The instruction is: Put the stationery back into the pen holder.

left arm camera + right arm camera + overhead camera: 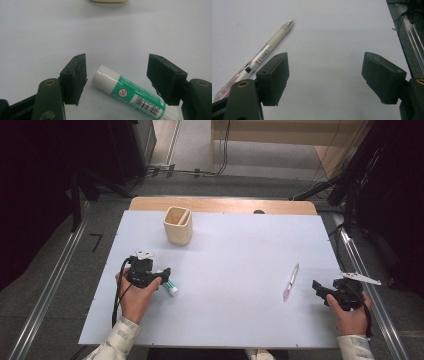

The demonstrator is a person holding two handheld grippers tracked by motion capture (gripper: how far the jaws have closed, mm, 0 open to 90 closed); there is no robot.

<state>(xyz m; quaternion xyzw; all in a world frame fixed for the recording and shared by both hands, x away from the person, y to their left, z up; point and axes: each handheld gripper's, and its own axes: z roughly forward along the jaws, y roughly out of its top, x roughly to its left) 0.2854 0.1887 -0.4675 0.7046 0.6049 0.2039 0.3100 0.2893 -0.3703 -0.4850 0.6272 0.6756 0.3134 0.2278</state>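
White and bare for the most part, the worktop (225,270) lay under both my hands, with grey floor and dark stands around it. At its far side stood a cream cup (178,225) with a pale stick leaning inside it. My left gripper (117,75) was low over the sheet, its jaws spread wide on either side of a glue stick (132,93) that lay flat between them, white cap toward the left jaw, green label toward the right. Neither pad touched it; a gap showed on both sides. Seen from above, the glue stick (170,288) lay just beside my left hand (135,297). My right gripper (325,75) was spread too, with nothing between its jaws. A pen (259,57) lay just left of it, slanting, tip pointing away from me.
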